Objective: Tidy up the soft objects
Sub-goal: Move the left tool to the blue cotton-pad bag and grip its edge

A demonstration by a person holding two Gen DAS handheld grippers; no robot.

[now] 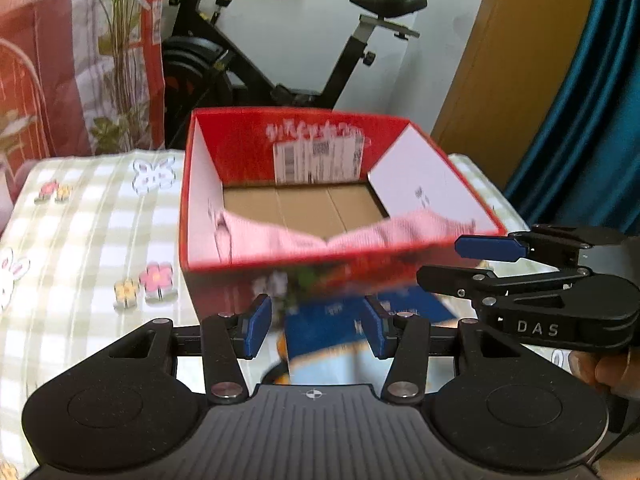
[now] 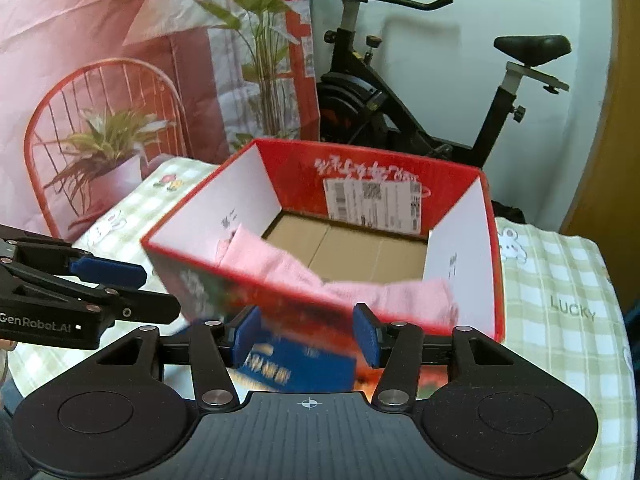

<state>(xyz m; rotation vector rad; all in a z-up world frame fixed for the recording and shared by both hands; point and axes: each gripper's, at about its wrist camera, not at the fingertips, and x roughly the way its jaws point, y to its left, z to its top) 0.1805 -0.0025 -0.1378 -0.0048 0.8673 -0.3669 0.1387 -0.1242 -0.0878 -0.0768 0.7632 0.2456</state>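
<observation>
Cardboard, cloth and matt plastic

The glossy red cardboard box [image 2: 400, 184] has a plain brown bottom and a paper label; inside it lies a soft pink knit cloth [image 2: 288, 268], and under it a matt checked cotton cover [image 2: 560, 280].

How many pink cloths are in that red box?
1 that I can see: a pink cloth lying inside the red box along its near wall, sagging in the middle. That wall could hide others lower down.
</observation>
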